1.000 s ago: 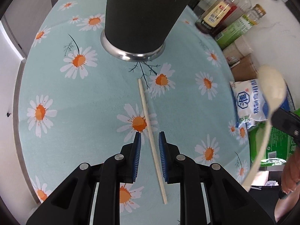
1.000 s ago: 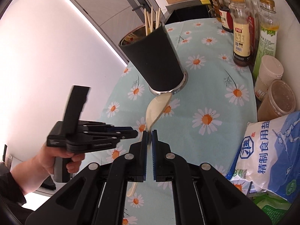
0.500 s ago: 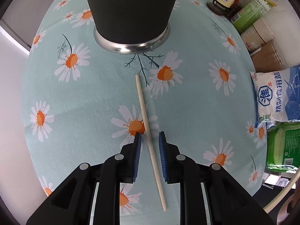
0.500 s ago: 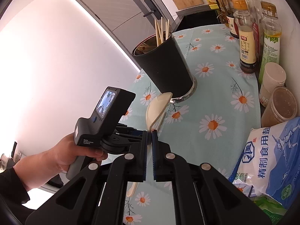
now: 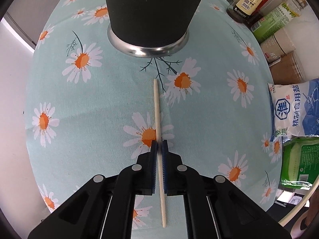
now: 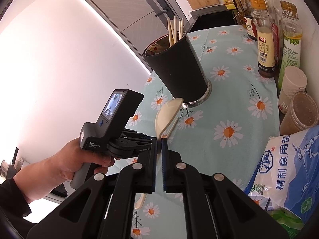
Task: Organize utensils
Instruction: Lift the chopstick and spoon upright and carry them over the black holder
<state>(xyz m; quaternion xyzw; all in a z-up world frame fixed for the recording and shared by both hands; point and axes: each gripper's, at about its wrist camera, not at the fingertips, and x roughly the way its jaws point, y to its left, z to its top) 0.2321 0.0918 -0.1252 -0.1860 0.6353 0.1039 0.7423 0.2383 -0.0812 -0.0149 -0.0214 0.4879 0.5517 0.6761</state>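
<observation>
A cream chopstick (image 5: 157, 107) lies on the daisy tablecloth (image 5: 99, 103), pointing at the black utensil holder (image 5: 153, 6). My left gripper (image 5: 159, 143) is shut on the chopstick near its middle, down at the cloth. My right gripper (image 6: 159, 139) is shut on the handle of a cream spoon (image 6: 166, 115) and holds it above the table, bowl toward the holder (image 6: 175, 69), which has several chopsticks (image 6: 175, 29) standing in it. The left gripper's body (image 6: 115, 131) and the hand show at left in the right wrist view.
Sauce bottles (image 6: 265, 45), a paper cup (image 6: 292, 87) and a lidded tub (image 6: 301, 113) line the right edge. A salt bag (image 5: 293, 109) and a green packet (image 5: 299, 163) lie at the right. The table's left edge (image 5: 30, 119) drops off.
My left gripper has moved forward along the chopstick and closed on it. My right gripper has lifted the spoon a little and drawn back; the left hand came closer to it.
</observation>
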